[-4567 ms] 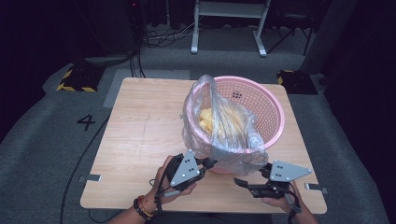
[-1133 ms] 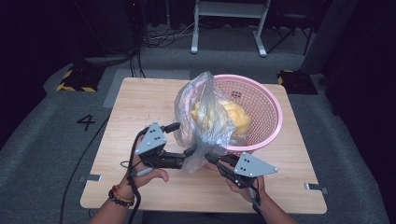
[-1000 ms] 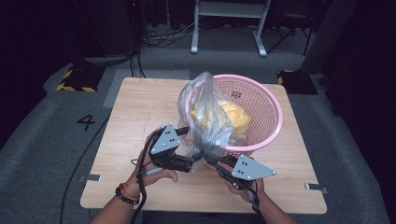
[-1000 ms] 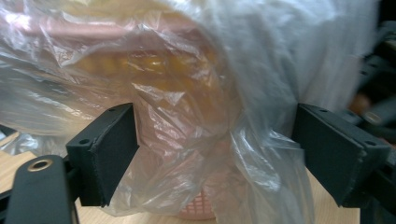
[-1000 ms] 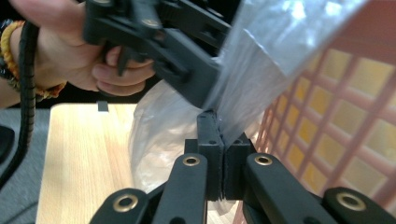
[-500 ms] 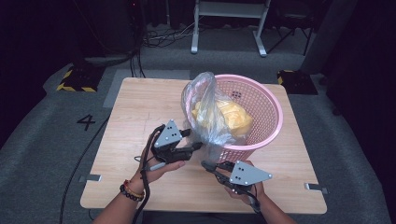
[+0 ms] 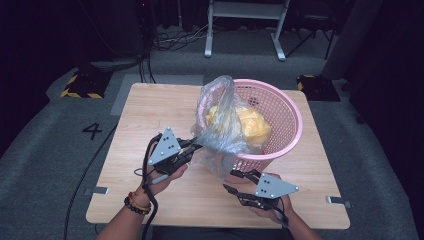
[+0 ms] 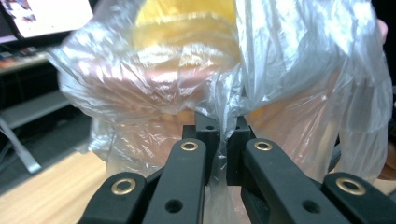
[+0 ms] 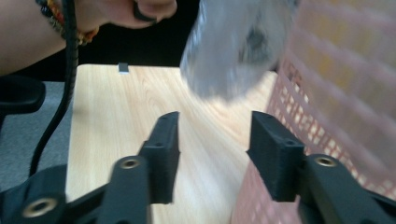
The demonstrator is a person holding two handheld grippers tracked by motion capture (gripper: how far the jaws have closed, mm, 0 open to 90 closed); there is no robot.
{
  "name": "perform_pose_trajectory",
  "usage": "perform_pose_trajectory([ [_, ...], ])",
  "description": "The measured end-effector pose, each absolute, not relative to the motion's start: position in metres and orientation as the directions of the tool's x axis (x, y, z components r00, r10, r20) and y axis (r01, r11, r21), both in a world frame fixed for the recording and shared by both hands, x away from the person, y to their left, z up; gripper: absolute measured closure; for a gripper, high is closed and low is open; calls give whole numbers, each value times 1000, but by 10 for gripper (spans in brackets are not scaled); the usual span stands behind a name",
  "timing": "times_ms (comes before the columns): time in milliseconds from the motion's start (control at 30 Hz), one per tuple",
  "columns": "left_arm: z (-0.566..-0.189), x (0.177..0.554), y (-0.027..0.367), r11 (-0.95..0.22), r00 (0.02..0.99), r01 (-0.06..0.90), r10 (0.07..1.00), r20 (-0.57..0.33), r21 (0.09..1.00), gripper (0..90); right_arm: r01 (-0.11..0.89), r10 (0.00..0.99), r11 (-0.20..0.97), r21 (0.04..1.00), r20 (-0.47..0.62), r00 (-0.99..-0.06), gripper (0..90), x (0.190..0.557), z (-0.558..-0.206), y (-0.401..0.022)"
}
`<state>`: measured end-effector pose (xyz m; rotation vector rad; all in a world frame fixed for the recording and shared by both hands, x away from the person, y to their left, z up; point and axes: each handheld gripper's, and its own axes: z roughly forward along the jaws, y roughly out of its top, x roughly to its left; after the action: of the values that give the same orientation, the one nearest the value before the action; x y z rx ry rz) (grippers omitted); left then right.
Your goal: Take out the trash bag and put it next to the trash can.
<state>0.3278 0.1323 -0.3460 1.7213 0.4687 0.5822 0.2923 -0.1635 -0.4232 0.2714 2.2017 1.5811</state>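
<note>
**Left claw clenched on the plastic bag, right claw released below it**

Left claw (image 8: 218, 140), low centre of the left gripper view: clenched on a fold of the clear plastic bag (image 8: 299, 79), film pinched between the two black jaws, which have just been closing. In the high view seen left of centre (image 7: 192, 148), gripping the bag's left edge, held by the left hand (image 7: 162, 172).

Right claw (image 9: 212, 140), low centre of the right gripper view: released, jaws apart after just opening, with bare wood between them and nothing held. In the high view seen lower right of centre (image 7: 235, 182), just under the hanging bag, beside the basket wall.

Plastic bag (image 7: 222, 125): centre of the high view, draped over the left rim of the pink basket (image 7: 285, 115), lower part hanging outside above the surface (image 7: 145, 110). Yellow content (image 7: 252, 125) lying inside, within the basket.

Basket: right of centre, standing on the wooden surface.
</note>
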Motion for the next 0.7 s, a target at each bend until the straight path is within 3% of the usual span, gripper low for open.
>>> perform_pose_trajectory([
  [33,-346,327,133,-221,786,-7,601,142,975,885,-59,388,337,939,-196,-901,465,292,-426,-173],
  [200,-342,328,142,-205,822,5,558,113,979,875,-17,389,334,942,-154,-908,428,292,-432,-195],
  [233,-341,328,144,-202,827,10,552,106,979,813,6,403,338,941,-139,-904,446,293,-436,-205],
  [300,-338,328,147,-216,815,25,570,105,976,812,13,417,339,941,-137,-898,429,294,-437,-210],
  [433,-333,325,149,-278,789,7,592,166,960,875,37,440,324,945,-116,-890,434,297,-438,-223],
  [633,-323,322,156,-337,758,20,619,205,941,859,71,481,300,951,-86,-873,432,300,-440,-241],
  [700,-319,318,157,-377,725,-4,637,263,926,861,80,500,310,947,-90,-862,432,301,-443,-246],
])
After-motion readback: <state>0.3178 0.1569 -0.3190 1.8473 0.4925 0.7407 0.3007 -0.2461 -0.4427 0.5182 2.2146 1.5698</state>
